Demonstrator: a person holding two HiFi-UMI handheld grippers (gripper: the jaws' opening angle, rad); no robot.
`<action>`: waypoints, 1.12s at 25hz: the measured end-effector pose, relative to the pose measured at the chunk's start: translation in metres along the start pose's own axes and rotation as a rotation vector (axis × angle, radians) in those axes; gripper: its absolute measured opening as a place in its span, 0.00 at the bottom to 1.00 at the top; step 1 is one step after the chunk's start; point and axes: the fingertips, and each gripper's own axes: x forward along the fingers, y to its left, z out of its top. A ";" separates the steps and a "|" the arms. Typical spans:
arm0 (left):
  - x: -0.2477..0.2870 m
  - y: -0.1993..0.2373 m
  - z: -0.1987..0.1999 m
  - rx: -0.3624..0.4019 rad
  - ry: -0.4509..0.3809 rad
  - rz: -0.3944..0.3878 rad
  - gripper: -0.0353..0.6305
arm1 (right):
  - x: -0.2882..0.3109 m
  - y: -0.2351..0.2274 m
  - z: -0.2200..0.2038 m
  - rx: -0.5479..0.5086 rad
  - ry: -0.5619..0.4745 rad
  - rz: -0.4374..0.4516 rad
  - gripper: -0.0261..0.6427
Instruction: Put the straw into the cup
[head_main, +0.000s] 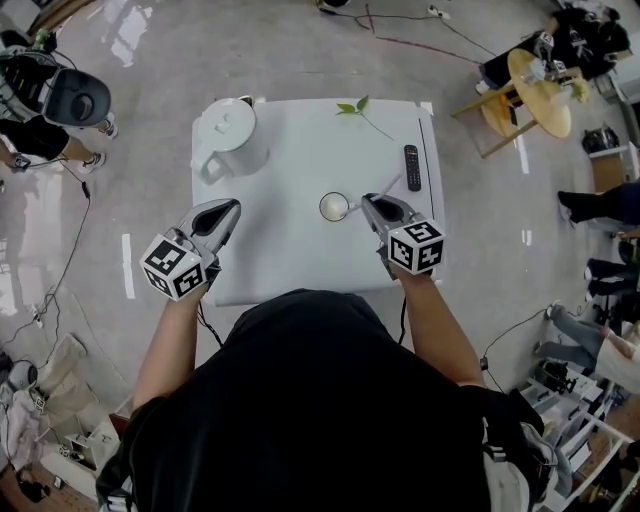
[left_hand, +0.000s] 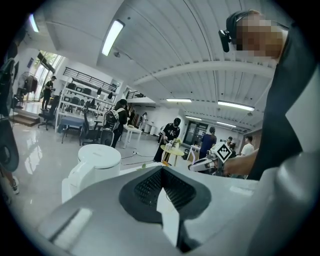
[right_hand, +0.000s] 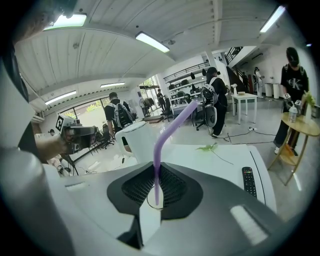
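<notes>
Straw (right_hand: 156, 155) upright, bent top tilting right, clamped in right gripper (head_main: 368, 207) beside cup (head_main: 334, 207)

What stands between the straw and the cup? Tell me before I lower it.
Nothing visible. The right gripper holds the straw close beside the cup. The kettle, leaf sprig and remote lie well clear of that path.

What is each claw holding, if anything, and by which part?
The right claw grips the purple straw by its straight lower section, below the bend. The left claw is shut and holds nothing.
</notes>
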 end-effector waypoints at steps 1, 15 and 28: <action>0.000 0.001 -0.001 -0.002 0.001 0.005 0.05 | 0.001 0.000 -0.001 0.003 0.001 0.002 0.13; 0.006 0.002 -0.016 -0.027 0.033 0.015 0.05 | 0.019 -0.005 -0.023 0.019 0.047 0.026 0.13; 0.018 0.000 -0.026 -0.038 0.065 0.008 0.05 | 0.033 -0.012 -0.041 0.035 0.078 0.042 0.13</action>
